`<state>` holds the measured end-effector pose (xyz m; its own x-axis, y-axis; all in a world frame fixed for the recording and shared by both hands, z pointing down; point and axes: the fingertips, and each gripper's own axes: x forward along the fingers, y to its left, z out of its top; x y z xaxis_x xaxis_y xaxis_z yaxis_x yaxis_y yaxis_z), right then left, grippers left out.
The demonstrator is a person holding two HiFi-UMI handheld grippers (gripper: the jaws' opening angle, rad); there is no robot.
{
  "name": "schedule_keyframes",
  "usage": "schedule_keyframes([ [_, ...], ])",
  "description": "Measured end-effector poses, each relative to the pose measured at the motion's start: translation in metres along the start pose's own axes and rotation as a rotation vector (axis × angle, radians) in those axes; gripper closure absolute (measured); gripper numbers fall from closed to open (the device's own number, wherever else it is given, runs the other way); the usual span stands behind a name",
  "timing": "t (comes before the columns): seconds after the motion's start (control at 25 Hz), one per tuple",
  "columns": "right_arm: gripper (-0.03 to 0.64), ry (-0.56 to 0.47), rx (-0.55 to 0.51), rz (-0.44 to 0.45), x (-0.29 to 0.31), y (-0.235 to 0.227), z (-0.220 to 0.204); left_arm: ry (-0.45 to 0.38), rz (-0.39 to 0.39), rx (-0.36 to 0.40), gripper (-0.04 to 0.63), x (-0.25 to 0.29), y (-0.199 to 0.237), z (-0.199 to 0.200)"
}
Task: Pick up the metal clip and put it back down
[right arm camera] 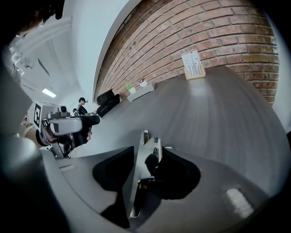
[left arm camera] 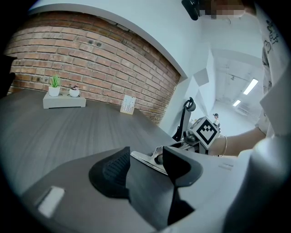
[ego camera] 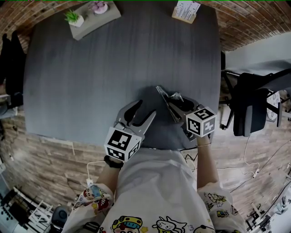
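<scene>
**Right tongs closed on the metal clip**

My right tongs (right arm camera: 145, 157) are partly closed, with both pads pressing the metal clip (right arm camera: 144, 169), which stands on edge between them. My left tongs (left arm camera: 146, 157) hover just beside, jaws apart and empty. The clip is over the near edge of the grey table (ego camera: 113, 68); I cannot tell whether it touches the surface. At the far edge are a potted plant (ego camera: 72, 17) and a card stand (ego camera: 185, 10).
</scene>
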<state>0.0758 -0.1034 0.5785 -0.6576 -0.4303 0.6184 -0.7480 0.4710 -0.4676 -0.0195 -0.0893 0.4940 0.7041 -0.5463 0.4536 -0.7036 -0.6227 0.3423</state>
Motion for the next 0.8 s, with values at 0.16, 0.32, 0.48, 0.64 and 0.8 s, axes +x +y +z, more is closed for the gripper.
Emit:
schedule_keyframes([
  [0.16, 0.493, 0.034, 0.006, -0.015, 0.0019, -0.0045, -0.0016, -0.001, -0.002, -0.006, 0.367, -0.0015, 0.0003, -0.0016],
  [0.32, 0.497, 0.046, 0.021, 0.000, 0.0027, -0.0055, -0.0015, -0.003, -0.002, -0.008, 0.367, -0.0027, 0.0003, -0.0026],
  [0.48, 0.511, 0.048, 0.045, 0.023, 0.0009, -0.0054, -0.0017, -0.006, 0.001, -0.010, 0.368, -0.0043, 0.0001, -0.0025],
  [0.64, 0.522, 0.027, 0.109, 0.053, -0.0017, -0.0051, -0.0001, -0.015, 0.010, -0.013, 0.368, -0.0063, 0.0020, -0.0010],
  [0.8, 0.525, 0.027, 0.141, 0.071, -0.0030, -0.0044, -0.0014, -0.024, 0.018, -0.014, 0.371, -0.0084, 0.0046, 0.0007],
])
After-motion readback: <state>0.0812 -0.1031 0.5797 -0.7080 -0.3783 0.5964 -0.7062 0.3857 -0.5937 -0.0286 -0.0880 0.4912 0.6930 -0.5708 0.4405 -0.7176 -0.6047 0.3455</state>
